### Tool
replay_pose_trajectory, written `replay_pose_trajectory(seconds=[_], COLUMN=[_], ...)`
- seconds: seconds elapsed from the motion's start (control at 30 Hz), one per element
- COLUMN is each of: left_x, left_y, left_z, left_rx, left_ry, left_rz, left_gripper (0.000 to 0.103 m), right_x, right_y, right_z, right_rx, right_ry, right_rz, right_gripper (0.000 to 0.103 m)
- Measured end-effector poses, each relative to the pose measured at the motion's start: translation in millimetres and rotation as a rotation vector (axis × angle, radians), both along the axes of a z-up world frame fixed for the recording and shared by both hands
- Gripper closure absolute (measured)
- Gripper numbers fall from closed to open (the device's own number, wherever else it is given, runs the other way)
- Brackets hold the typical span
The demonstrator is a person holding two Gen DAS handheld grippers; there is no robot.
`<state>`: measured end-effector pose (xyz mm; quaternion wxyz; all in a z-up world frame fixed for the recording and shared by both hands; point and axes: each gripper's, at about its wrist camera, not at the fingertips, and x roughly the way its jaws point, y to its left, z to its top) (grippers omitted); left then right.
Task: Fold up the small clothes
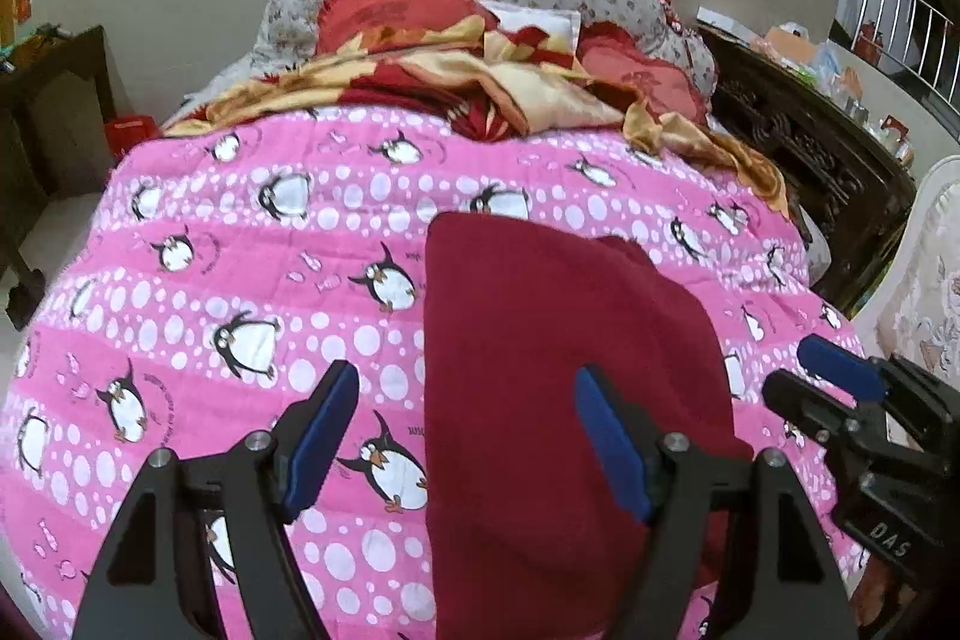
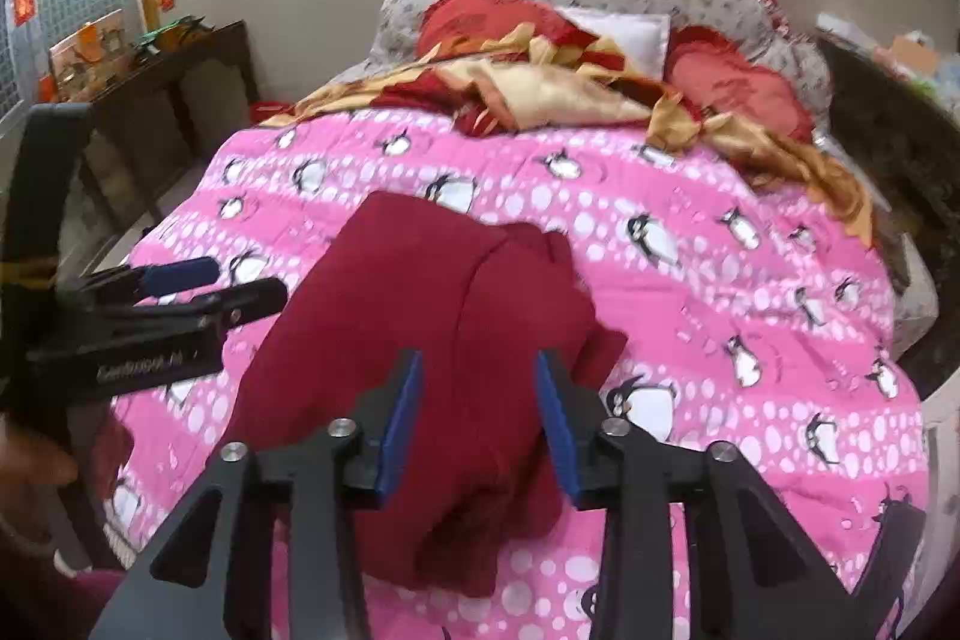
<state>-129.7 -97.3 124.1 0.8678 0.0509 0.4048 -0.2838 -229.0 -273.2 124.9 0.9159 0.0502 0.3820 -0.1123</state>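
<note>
A dark red garment (image 1: 558, 352) lies folded lengthwise on the pink penguin quilt (image 1: 240, 250); it also shows in the right wrist view (image 2: 432, 316). My left gripper (image 1: 468, 430) is open and empty, hovering over the garment's near left edge. My right gripper (image 2: 477, 418) is open and empty above the garment's near part. The right gripper shows at the right edge of the left wrist view (image 1: 828, 382). The left gripper shows at the left of the right wrist view (image 2: 240, 286).
A crumpled red and gold blanket (image 1: 480, 82) and red pillows (image 1: 384, 10) lie at the bed's head. A dark carved wooden frame (image 1: 810, 148) runs along the right. A dark wooden table (image 2: 156, 100) stands left of the bed.
</note>
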Motion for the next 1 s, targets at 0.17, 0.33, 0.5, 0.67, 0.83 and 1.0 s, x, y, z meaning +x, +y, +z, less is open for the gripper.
replay_pose_trajectory(seconds=[0.17,0.33,0.5,0.67,0.83,1.0], left_x=[-7,-9,-9,-9,-8,-7], left_y=[5,11,11,12,11,10], left_z=[11,16,17,15,14,12], left_rx=[0.002,-0.003,-0.002,0.003,0.008,0.013], left_ry=[-0.055,-0.081,-0.090,-0.086,-0.085,-0.082], left_rz=[0.009,0.022,0.025,0.023,0.023,0.019], left_gripper=[0.025,0.025,0.025,0.025,0.025,0.025], right_x=[7,7,9,10,12,12], right_y=[4,5,4,3,3,2], right_z=[-1,-1,-1,-3,-4,-6], right_rx=[0.014,0.015,0.027,0.032,0.036,0.042], right_ry=[0.008,0.008,0.007,0.015,0.019,0.021], right_rz=[-0.027,-0.029,-0.041,-0.047,-0.045,-0.047], right_gripper=[0.050,0.050,0.049,0.049,0.049,0.049])
